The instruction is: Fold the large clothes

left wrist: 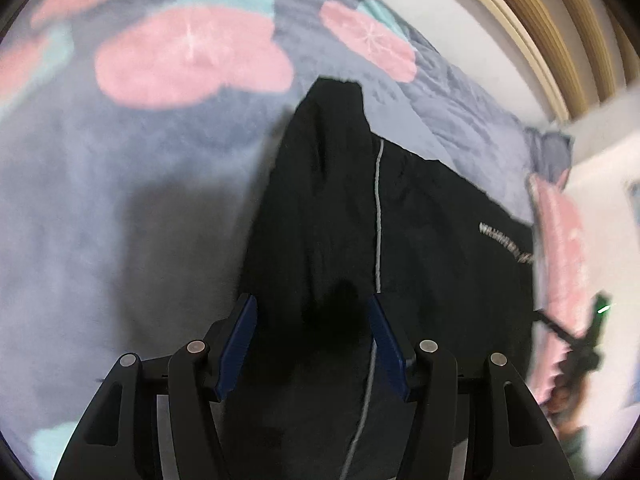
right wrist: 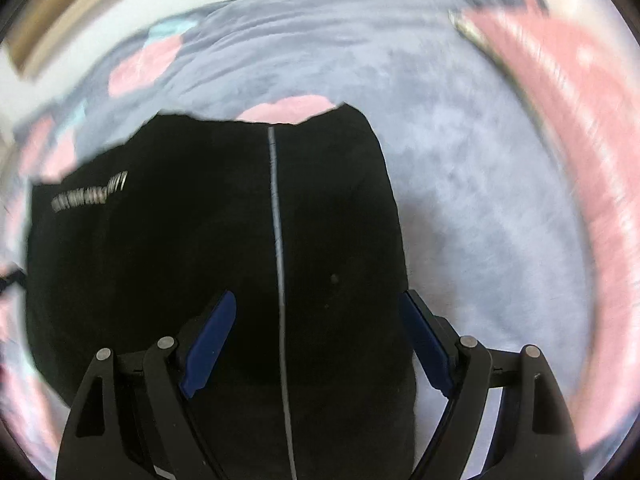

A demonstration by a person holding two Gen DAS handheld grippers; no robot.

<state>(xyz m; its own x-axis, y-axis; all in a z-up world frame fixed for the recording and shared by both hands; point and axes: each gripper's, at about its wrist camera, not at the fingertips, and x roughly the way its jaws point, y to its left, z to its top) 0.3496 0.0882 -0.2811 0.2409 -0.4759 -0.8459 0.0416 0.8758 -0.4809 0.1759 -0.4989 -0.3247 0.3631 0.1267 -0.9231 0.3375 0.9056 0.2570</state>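
A black garment (left wrist: 340, 208) with a thin grey stripe and white lettering lies on a grey-blue blanket with pink flowers (left wrist: 120, 152). In the left wrist view a fold of it rises to a peak ahead of my left gripper (left wrist: 312, 306), whose blue pads stand apart over the cloth. In the right wrist view the garment (right wrist: 200, 220) lies flat under my right gripper (right wrist: 318, 302), whose jaws are wide apart straddling the stripe. Neither gripper holds cloth.
The blanket (right wrist: 460, 168) spreads around the garment. A pink pillow edge (right wrist: 560, 120) lies at the right. A wooden headboard (left wrist: 540, 20) and a white wall are behind. The other gripper's dark frame (left wrist: 576, 340) shows at the right edge.
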